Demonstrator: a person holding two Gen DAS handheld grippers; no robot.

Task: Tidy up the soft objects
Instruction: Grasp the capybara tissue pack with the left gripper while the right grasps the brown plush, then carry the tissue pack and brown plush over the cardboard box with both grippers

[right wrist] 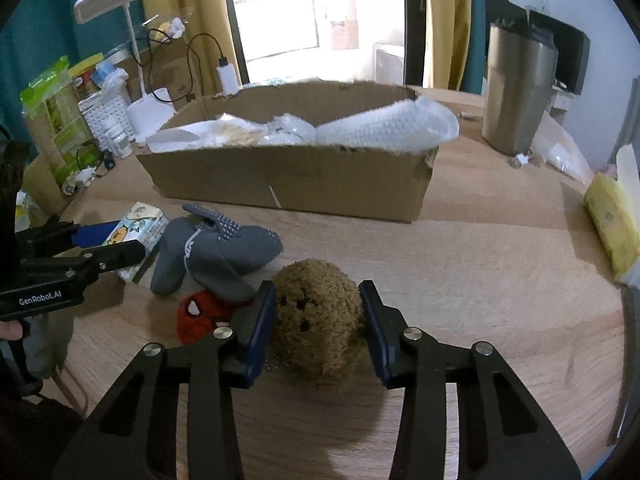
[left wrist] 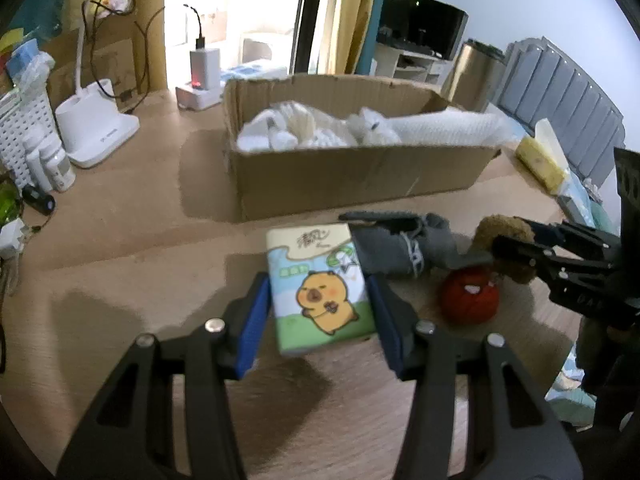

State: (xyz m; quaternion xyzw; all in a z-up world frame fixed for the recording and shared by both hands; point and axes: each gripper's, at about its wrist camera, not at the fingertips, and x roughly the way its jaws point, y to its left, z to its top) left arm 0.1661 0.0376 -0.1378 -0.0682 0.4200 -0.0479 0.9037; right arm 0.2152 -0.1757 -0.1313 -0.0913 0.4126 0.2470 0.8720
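My left gripper [left wrist: 320,312] is shut on a tissue pack [left wrist: 318,292] printed with a yellow capybara, held just above the wooden table. My right gripper [right wrist: 318,320] is shut on a brown fuzzy plush ball [right wrist: 316,312], also low over the table. Grey socks [right wrist: 216,252] lie between the two grippers, and a red Spider-Man plush [right wrist: 200,314] lies beside them. The open cardboard box [left wrist: 352,176] stands behind, holding white soft items and bubble wrap [right wrist: 384,126]. The right gripper with the plush also shows in the left wrist view [left wrist: 508,252].
A white desk lamp base [left wrist: 96,136], white basket [left wrist: 20,128] and bottles stand at the left. A charger [left wrist: 202,80] sits behind the box. A steel bin [right wrist: 520,92] stands at the back right and a yellow tissue pack [right wrist: 612,220] at the right edge.
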